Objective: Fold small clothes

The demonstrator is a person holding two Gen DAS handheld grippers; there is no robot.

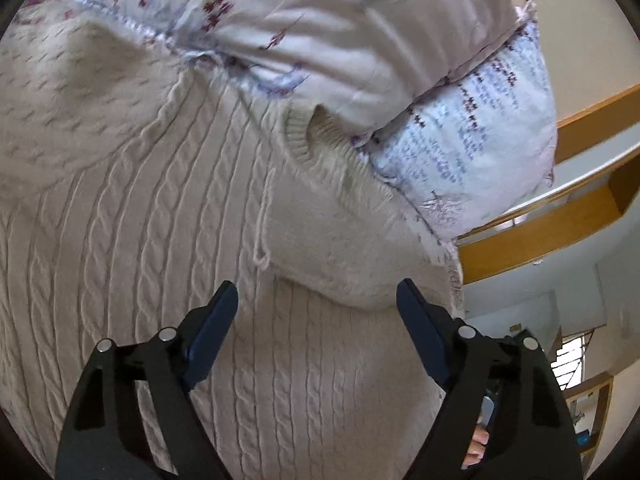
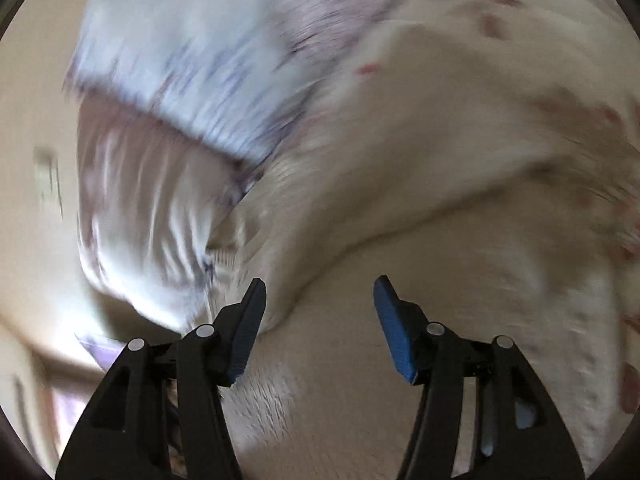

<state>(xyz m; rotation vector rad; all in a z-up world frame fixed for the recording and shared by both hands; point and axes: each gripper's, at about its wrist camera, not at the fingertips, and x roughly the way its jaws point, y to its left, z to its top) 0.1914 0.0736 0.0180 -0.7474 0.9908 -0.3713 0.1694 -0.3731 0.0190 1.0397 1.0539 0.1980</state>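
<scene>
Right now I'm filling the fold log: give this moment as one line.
stage: sleeve folded across cream cable-knit sweater | left gripper: open, empty | right gripper: open, empty | behind: floral pillow

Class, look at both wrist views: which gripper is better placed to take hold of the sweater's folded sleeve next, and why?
Probably left. The left gripper is open, with the sleeve's folded edge just ahead of its fingertips, in sharp view. The right gripper is open too, but its view is motion-blurred, so its target is unclear.
</scene>
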